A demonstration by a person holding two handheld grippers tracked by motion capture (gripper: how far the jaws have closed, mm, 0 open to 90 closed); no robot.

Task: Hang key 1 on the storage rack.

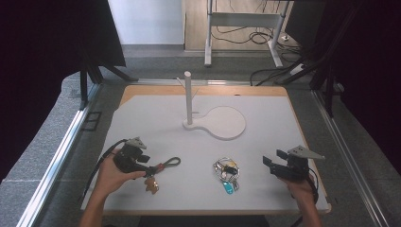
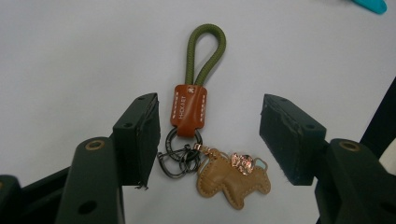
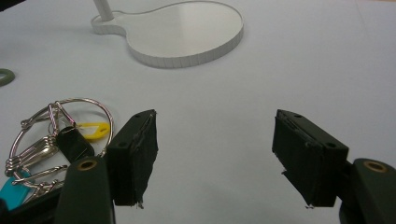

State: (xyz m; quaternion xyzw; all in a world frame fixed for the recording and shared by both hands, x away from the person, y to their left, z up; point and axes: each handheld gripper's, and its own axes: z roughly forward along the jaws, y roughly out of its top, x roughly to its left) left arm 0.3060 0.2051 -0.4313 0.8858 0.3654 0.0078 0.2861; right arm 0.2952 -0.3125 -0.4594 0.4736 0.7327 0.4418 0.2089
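A keychain (image 2: 188, 110) with an olive cord loop, a brown leather tag, dark metal rings and a tan leather dog charm (image 2: 233, 179) lies on the white table. My left gripper (image 2: 211, 126) stands open around it: the tag and rings sit between the jaws, closer to the left pad, and neither pad presses on them. From above, the left gripper (image 1: 147, 169) is at the front left, with the cord loop (image 1: 171, 162) pointing right. My right gripper (image 3: 215, 144) is open with nothing between its jaws, at the front right (image 1: 270, 164). A bunch of keys (image 1: 227, 172) lies left of it.
A white stand with an upright post (image 1: 188, 97) and a round flat base (image 1: 224, 123) sits at the middle back of the table. The key bunch (image 3: 60, 135) has a large wire ring, a yellow tag and a teal tag. The table's front edge runs close behind both hands.
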